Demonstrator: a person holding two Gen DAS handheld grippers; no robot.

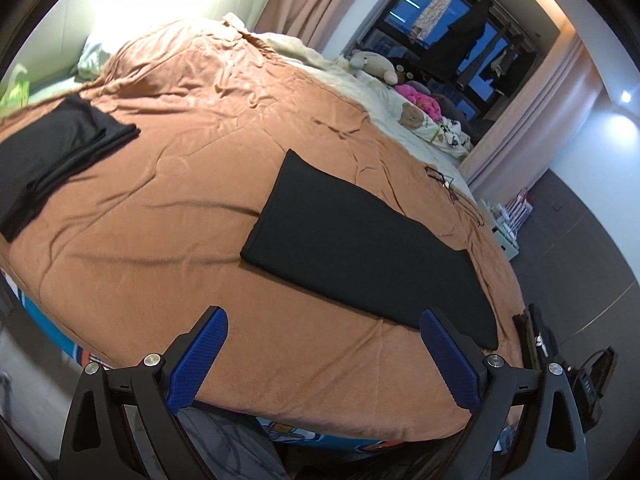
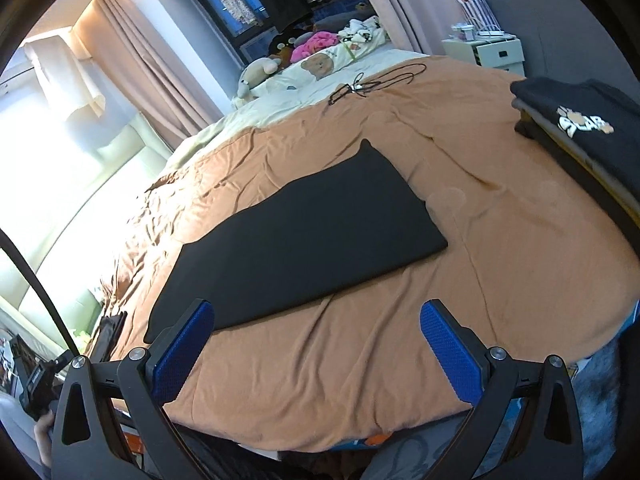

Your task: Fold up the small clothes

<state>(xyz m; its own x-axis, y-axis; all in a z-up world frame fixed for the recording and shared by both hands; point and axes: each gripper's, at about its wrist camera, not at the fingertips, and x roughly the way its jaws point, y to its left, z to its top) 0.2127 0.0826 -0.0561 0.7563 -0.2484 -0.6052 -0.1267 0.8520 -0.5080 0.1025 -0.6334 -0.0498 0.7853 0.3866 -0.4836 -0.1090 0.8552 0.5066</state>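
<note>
Black garment (image 1: 360, 240) lies flat on the orange bedspread (image 1: 180, 200), already narrowed to a long strip with clean parallel edges; in the right wrist view the same strip (image 2: 296, 236) runs diagonally from near the tool toward the far side of the bed. Laid out this way, presumably so both short ends can be reached for a lengthwise fold, which looks to be the step not yet done. A folded black piece (image 1: 56, 152) sits well apart at the far left of the bed, and a stack of dark folded clothes with a printed logo (image 2: 584, 128) occupies the right edge: judged to be finished items kept clear of the working area. A thin black cord (image 2: 372, 80) lies on the spread beyond the strip, not touching it. Left tool (image 1: 324, 344): blue pads spread wide, nothing between them, hovering over the near edge of the bed with the strip's near end just beside the right-hand pad. Right tool (image 2: 316, 344): pads equally wide apart, empty, the strip's near corner just beside its left-hand pad. Neither tool touches cloth.
</note>
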